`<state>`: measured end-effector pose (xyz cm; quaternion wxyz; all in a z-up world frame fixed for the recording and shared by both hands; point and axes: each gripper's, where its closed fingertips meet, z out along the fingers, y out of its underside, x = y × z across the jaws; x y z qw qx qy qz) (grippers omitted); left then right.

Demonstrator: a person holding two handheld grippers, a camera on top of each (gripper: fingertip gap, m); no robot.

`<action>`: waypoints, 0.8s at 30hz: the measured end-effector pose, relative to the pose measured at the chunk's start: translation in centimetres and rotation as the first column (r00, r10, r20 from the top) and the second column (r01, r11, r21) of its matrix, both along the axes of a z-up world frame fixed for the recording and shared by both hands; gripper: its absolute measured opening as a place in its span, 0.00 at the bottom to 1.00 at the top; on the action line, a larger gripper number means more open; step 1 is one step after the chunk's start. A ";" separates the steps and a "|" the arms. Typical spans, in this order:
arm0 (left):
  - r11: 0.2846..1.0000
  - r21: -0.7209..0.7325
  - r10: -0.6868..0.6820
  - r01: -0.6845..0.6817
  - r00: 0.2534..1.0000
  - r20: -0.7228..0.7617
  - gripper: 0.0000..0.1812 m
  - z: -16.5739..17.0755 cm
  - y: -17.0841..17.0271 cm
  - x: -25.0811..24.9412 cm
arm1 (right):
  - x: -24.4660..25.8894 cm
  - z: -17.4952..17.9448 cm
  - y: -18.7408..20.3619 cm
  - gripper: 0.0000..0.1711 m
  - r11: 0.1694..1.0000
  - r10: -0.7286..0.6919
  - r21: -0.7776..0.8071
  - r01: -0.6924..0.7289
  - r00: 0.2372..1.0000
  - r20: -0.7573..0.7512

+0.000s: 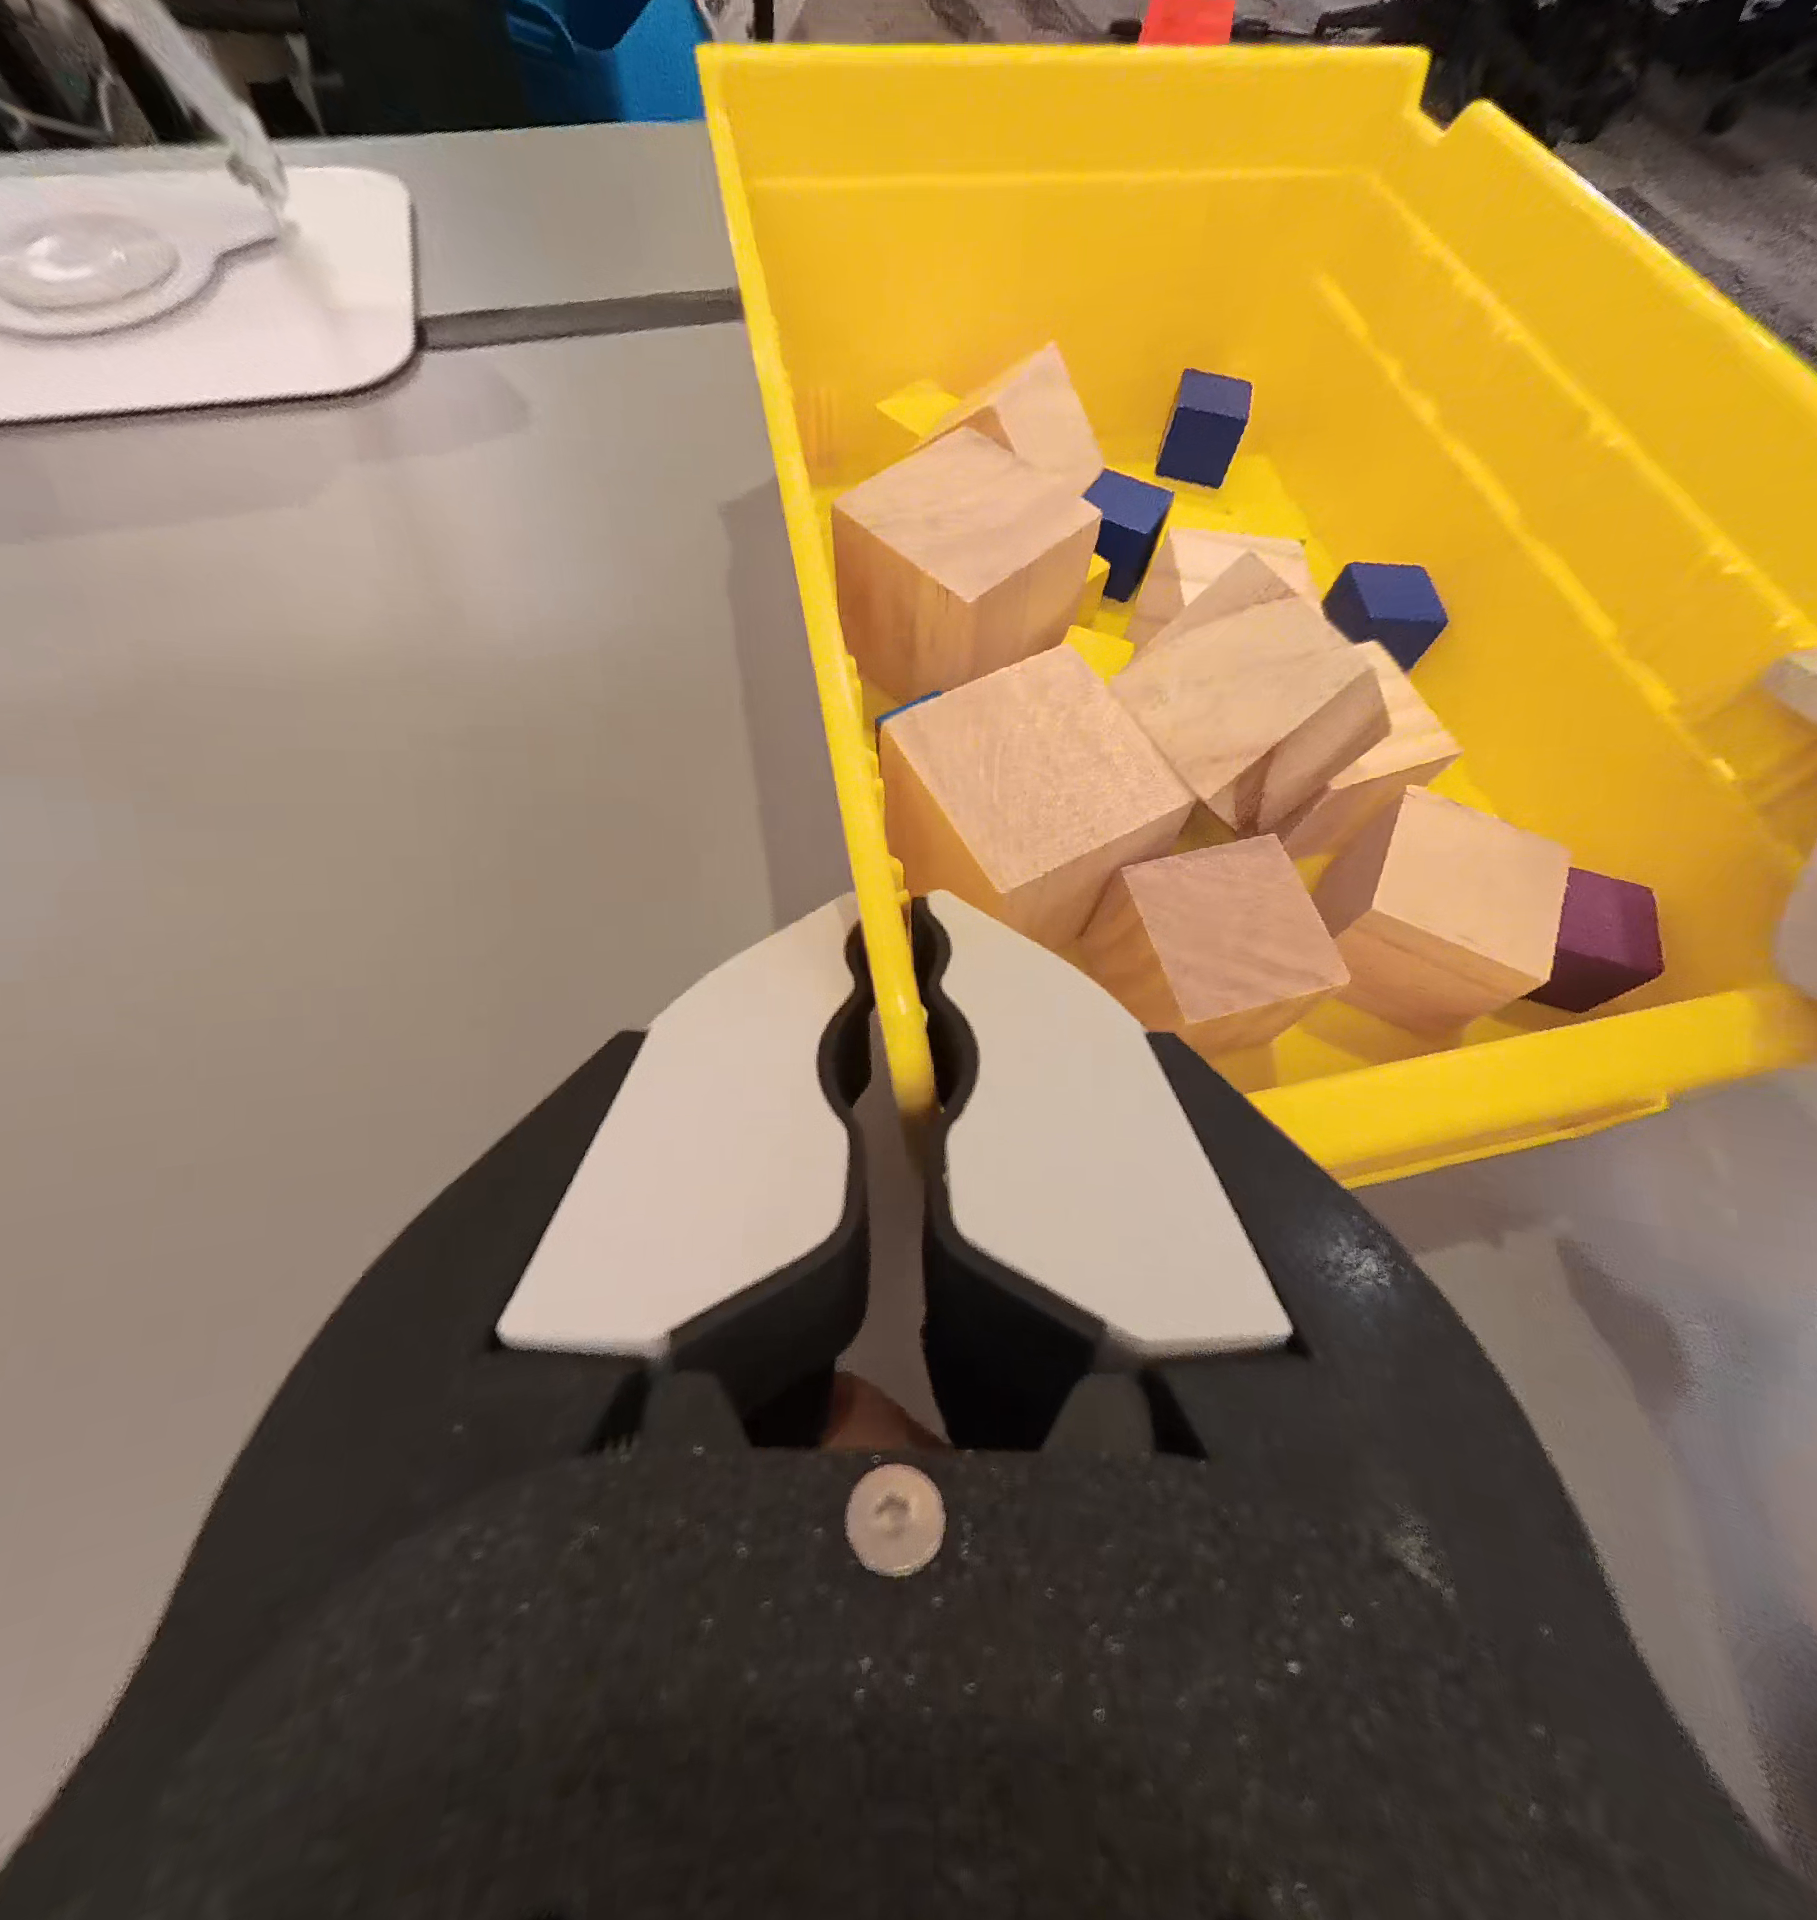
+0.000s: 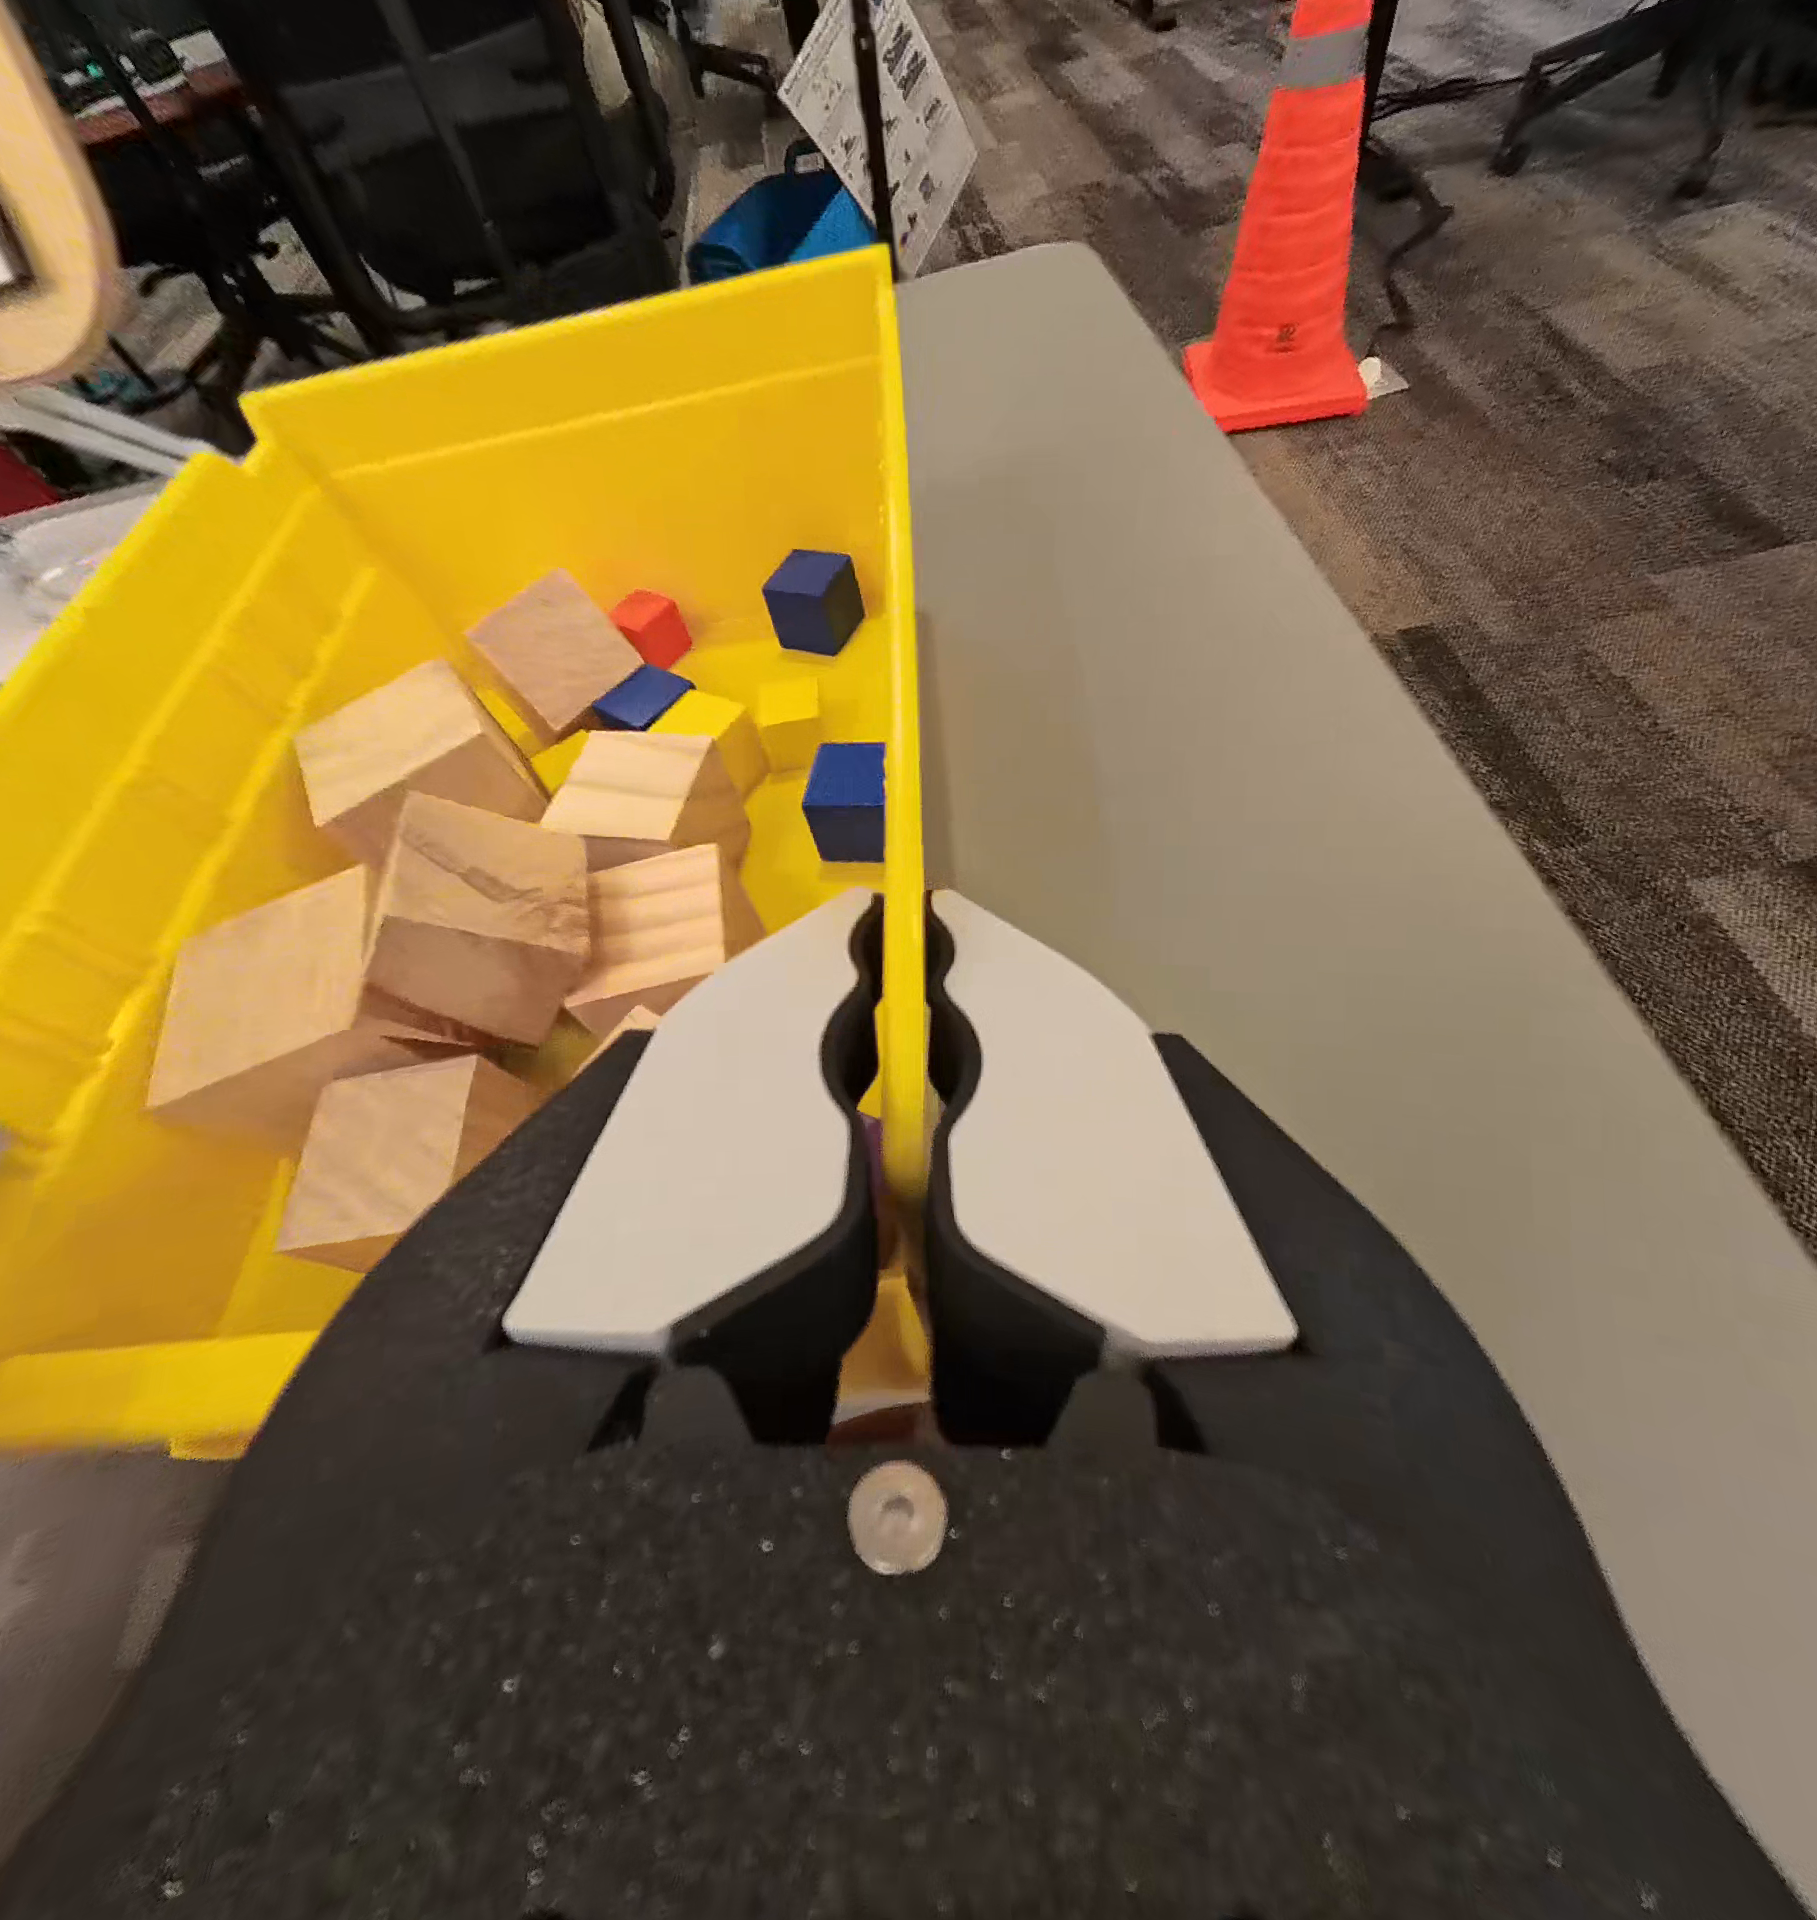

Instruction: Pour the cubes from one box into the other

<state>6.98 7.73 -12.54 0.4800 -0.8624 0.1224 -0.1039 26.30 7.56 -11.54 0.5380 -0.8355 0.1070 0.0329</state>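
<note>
Your left gripper (image 1: pixel 899 935) is closed on the left wall of the yellow box (image 1: pixel 1091 260); your right gripper (image 2: pixel 902 914) pinches its right wall. The thin plastic may bend, and the loose cubes (image 1: pixel 1029 790) between your tongs will slide. The second box is not visible.

Even, diffuse indoor light from above my grippers, with soft shadows on the grey table (image 1: pixel 364 831) left of my left tool, mild sheen there, wide-angle bending at the edges, and motion blur smearing both frames' margins.
</note>
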 end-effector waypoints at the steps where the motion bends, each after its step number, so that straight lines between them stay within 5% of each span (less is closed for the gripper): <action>1: 1.000 -0.006 0.000 0.000 1.000 0.005 0.02 0.2 -0.2 -1.0 | -1.0 0.3 -0.1 0.02 1.000 0.009 -0.002 -0.009 1.000 0.010; 10: 0.988 0.102 0.121 -0.115 0.991 -0.053 0.02 4.0 -1.4 -17.9 | -18.0 2.3 -0.3 0.02 0.985 0.164 0.044 -0.168 0.983 0.083; 15: 0.986 0.058 0.160 -0.156 0.984 -0.073 0.02 2.1 -1.6 -27.7 | -28.0 0.1 0.2 0.02 0.968 0.252 -0.024 -0.250 0.962 0.102; 21: 0.996 0.035 0.084 -0.084 0.996 -0.013 0.04 0.3 -1.7 -30.4 | -30.5 -0.3 -0.2 0.04 0.964 0.267 -0.056 -0.261 0.952 0.151; 24: 0.997 0.061 0.036 -0.037 0.999 0.015 0.26 2.0 -3.7 -30.6 | -30.3 0.8 -1.6 0.13 0.923 0.379 -0.026 -0.383 0.900 0.215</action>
